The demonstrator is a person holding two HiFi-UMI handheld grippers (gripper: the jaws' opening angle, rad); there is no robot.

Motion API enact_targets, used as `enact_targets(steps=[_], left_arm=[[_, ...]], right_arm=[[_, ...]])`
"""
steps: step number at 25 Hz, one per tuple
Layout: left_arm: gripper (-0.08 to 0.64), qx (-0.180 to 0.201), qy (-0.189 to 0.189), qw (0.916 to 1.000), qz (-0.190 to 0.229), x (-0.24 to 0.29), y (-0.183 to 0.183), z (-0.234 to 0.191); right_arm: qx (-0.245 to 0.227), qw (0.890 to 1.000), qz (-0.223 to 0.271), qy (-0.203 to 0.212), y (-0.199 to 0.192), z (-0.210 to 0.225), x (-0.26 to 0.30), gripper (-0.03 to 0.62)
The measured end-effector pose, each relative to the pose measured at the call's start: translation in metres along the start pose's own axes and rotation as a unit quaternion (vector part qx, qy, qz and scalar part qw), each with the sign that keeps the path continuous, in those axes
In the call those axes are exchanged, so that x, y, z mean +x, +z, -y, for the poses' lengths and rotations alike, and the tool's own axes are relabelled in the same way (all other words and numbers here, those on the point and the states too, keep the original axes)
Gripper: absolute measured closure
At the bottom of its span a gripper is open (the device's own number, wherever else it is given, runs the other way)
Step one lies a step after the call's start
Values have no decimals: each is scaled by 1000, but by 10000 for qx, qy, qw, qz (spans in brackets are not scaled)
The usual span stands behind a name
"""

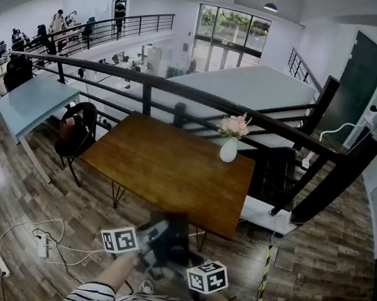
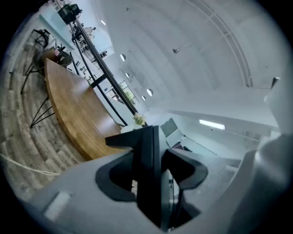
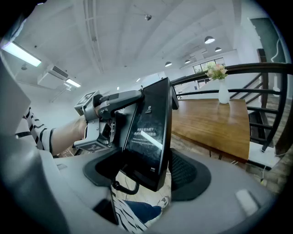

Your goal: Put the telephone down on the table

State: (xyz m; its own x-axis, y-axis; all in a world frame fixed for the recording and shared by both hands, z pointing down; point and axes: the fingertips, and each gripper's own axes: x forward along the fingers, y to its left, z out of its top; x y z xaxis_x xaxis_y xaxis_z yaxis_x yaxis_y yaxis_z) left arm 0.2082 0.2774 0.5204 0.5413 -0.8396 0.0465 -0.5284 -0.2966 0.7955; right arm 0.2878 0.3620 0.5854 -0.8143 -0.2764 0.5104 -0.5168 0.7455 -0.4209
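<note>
- The left gripper (image 2: pixel 151 176) is clenched on the telephone (image 2: pixel 147 146), seen edge-on between its jaws.
- The right gripper (image 3: pixel 146 171) grasps the same telephone lower down.
- Carry it forward with both grips firm, then lower it flat.
- The table (image 1: pixel 173 165) lies ahead and below, with bare wood past its near edge.
- The vase (image 1: pixel 228 149) stands far ahead, to the right.

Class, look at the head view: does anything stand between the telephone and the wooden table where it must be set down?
Nothing visible does. The telephone hangs by the near edge of the table, whose near part is bare; only a vase of flowers stands at its far right corner.
</note>
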Motion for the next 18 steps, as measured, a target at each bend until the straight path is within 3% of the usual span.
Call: enact_targets(steps=[11, 18], left_arm=[[350, -121, 32, 9997, 233, -8, -14, 6], [350, -151, 21, 9997, 195, -13, 29, -30]], right_arm=[[139, 9998, 27, 153, -8, 2, -11, 280], [208, 9997, -7, 101, 19, -4, 37, 279]])
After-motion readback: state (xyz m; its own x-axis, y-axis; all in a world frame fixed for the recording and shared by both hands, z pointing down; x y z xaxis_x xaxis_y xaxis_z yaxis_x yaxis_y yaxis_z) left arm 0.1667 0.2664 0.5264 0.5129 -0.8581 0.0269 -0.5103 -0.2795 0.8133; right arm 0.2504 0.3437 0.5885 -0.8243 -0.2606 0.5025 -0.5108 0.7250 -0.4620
